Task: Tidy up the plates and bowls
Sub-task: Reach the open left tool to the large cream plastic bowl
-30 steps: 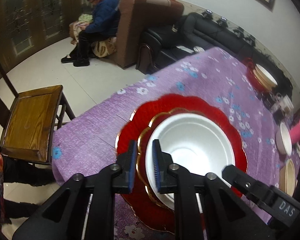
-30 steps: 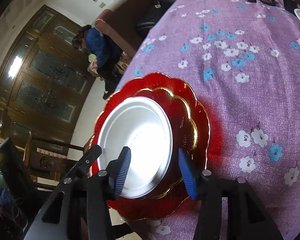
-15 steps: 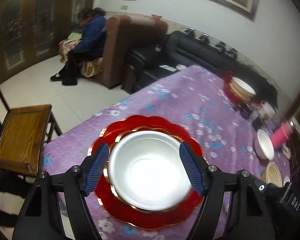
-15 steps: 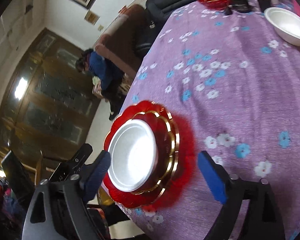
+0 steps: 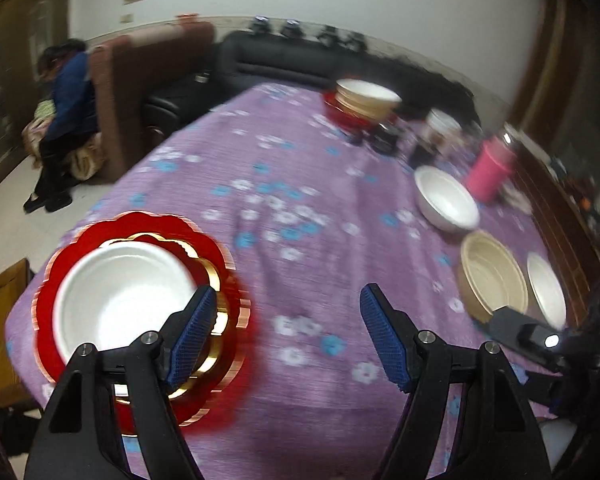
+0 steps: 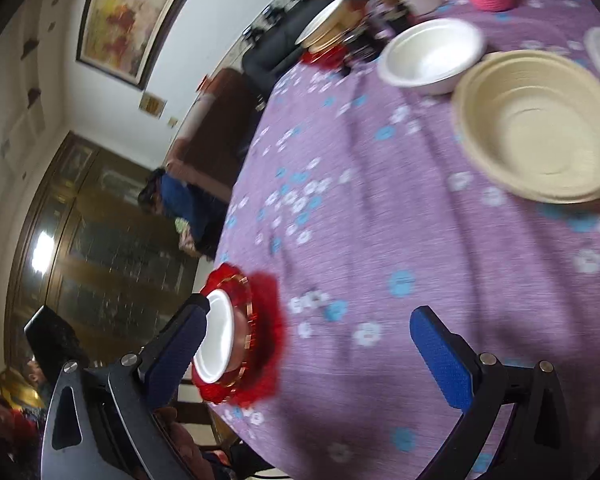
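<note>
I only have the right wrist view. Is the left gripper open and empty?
Observer: Yes. The left gripper is open, with nothing between its fingers.
Operator: The stacked bowl on the red plates looks edge-on here. Anything in it?
Observer: No, the left wrist view shows it empty.
Operator: What is cut off at my right edge, past the tan bowl?
Observer: A white bowl, right beside the tan one.

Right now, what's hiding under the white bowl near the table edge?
The white bowl sits on a small red gold-rimmed plate, which rests on a bigger red scalloped plate. Anything else beneath the bowl is covered.
</note>
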The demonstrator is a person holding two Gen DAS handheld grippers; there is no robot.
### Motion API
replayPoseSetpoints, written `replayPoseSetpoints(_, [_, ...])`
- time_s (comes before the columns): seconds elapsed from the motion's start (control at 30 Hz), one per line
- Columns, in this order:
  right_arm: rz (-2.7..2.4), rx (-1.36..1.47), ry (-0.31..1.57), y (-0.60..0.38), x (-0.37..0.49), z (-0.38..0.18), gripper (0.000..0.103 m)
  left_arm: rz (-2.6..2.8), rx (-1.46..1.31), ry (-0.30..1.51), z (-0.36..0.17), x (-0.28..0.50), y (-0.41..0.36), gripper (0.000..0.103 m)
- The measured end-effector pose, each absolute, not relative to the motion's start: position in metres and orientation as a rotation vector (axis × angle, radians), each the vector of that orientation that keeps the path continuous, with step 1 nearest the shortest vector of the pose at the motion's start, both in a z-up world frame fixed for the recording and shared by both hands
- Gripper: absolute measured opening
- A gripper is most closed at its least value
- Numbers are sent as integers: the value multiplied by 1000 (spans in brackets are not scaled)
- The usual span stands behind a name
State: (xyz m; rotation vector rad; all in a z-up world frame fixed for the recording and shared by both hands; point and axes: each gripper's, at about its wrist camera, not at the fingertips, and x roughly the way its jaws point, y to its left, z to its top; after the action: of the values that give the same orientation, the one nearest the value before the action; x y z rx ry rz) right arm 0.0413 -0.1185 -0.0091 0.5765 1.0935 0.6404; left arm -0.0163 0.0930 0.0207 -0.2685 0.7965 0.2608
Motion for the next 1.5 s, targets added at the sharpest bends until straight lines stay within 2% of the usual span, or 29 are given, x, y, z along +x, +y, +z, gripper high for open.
replayPoseSetpoints(0.5, [423,746,1020,-247,54,-15,103,84,-193,923,2,51,4,74])
replayPoseSetpoints(1.07, [330,827,995,-281,97,-32,102,13,-212,973,-19,116,-45,74])
replayPoseSetpoints(1.27, [314,817,1007,-281,111,-37,94,6,-196,986,-28,134,-58,73])
replayPoseSetpoints(1.4, [305,802,1033,-280,119,-43,81,8,-189,989,-34,140,-63,73])
replayPoseSetpoints(1.5, [290,786,1040,-280,123,-47,76,10,-186,994,-38,143,-66,73])
